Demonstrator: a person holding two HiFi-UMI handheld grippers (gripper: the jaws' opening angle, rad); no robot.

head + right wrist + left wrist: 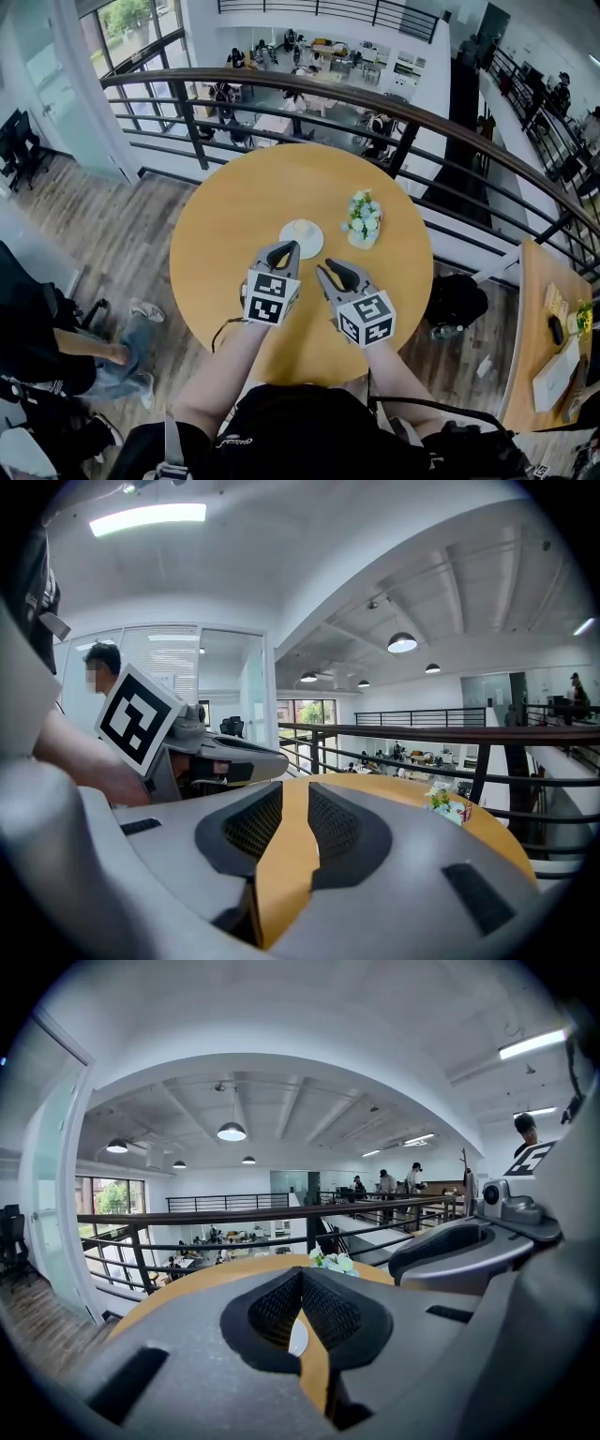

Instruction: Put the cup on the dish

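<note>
Jaws of the left gripper (pixel 292 247) are closed on nothing, the right gripper (pixel 325 271) is slightly parted and empty, and both hover just short of the white dish (pixel 301 237) at the middle of the round table (pixel 220 220).

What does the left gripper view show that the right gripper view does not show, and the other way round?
Only the left gripper view: the white dish, seen below its shut jaws, and the right gripper. Only the right gripper view: the left gripper with its marker cube. Both: the flowers, the round table and the railing.
</note>
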